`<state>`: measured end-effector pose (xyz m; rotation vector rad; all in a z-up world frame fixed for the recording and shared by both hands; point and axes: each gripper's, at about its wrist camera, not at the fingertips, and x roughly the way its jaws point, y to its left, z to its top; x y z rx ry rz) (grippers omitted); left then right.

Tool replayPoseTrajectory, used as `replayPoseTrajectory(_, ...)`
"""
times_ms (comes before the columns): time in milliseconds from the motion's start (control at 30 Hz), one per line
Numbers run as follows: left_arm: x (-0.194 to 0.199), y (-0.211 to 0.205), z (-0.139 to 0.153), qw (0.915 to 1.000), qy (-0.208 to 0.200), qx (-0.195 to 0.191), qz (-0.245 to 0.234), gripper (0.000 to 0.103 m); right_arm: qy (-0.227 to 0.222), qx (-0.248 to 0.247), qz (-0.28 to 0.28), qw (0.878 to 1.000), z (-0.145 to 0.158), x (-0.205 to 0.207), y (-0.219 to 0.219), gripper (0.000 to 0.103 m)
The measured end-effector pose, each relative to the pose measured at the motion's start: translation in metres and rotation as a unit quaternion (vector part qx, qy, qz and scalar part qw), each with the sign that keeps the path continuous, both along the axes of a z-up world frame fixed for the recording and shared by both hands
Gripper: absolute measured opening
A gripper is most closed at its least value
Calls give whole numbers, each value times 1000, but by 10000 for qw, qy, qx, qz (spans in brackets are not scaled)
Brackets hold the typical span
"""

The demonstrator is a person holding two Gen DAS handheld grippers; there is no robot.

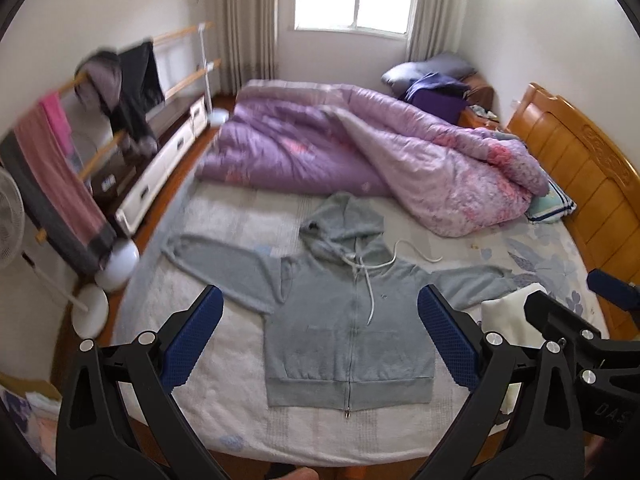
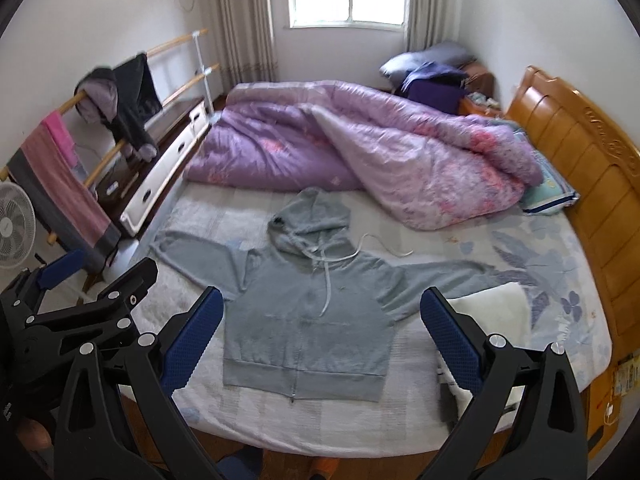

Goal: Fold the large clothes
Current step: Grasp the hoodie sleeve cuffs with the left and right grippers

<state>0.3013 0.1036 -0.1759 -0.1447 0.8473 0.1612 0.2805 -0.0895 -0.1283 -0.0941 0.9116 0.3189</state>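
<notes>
A grey zip-up hoodie lies flat and face up on the bed, zipper closed, both sleeves spread out to the sides, hood toward the quilt. It also shows in the right wrist view. My left gripper is open and empty, held above the near edge of the bed over the hoodie. My right gripper is open and empty, held beside the left one, a little to its right. The right gripper shows in the left wrist view; the left gripper shows in the right wrist view.
A purple quilt is bunched on the far half of the bed. A white folded cloth lies by the hoodie's right sleeve. A wooden headboard is at right. A drying rack with clothes and a fan stand at left.
</notes>
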Motion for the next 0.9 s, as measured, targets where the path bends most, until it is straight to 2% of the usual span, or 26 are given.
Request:
replayPoseTrajectory(67,19,33,-24,9998,114,-182,-1,98,180,-115,39,9998,-19,19,26,95)
replayPoseTrajectory(167,45,77,-59,9980,397,-487,-85,98,349,-9,-57,9994,-50,46,62,95)
replayPoseTrajectory(300,82,168,-122,9904,669,-1183,262,98,639,146,-55,9978,-100,89,109,95)
replayPoseTrajectory(400,105,246,-174,9818,815,-1525,788,98,868,161,-99,9960,-139,119,135,95)
replayPoseTrajectory(467,117,290,-205,9768,914,-1519,1201,98,936,206,-78,9954,-161,132,147,95)
replayPoseTrajectory(533,126,338,-238,9690,902,-1669,1583,98,1052,183,-48,9943,-189,149,160,95)
replayPoseTrajectory(567,133,373,-266,9594,919,-1859,1914,98,1096,258,-23,9936,-202,156,166,93)
replayPoseTrajectory(600,135,391,-280,9537,927,-1937,2107,98,1171,280,4,9927,-221,166,171,92)
replayPoseTrajectory(633,138,413,-299,9471,875,-2079,2283,98,1227,270,27,9921,-234,172,175,85)
replayPoseTrajectory(667,144,439,-325,9381,898,-2174,2542,97,1327,287,77,9907,-254,182,181,81)
replayPoseTrajectory(700,147,449,-338,9336,964,-2150,2700,97,1430,289,109,9892,-274,191,186,80)
replayPoseTrajectory(767,162,479,-378,9227,1026,-2274,2940,93,1654,301,157,9857,-308,203,194,65)
replayPoseTrajectory(800,166,485,-391,9205,1035,-2296,2988,88,1849,354,168,9820,-328,210,197,59)
replayPoseTrajectory(833,174,494,-407,9193,1051,-2322,2999,79,2006,408,158,9787,-345,214,199,49)
replayPoseTrajectory(900,186,510,-436,9139,1091,-2460,3040,77,2206,489,177,9740,-375,220,203,44)
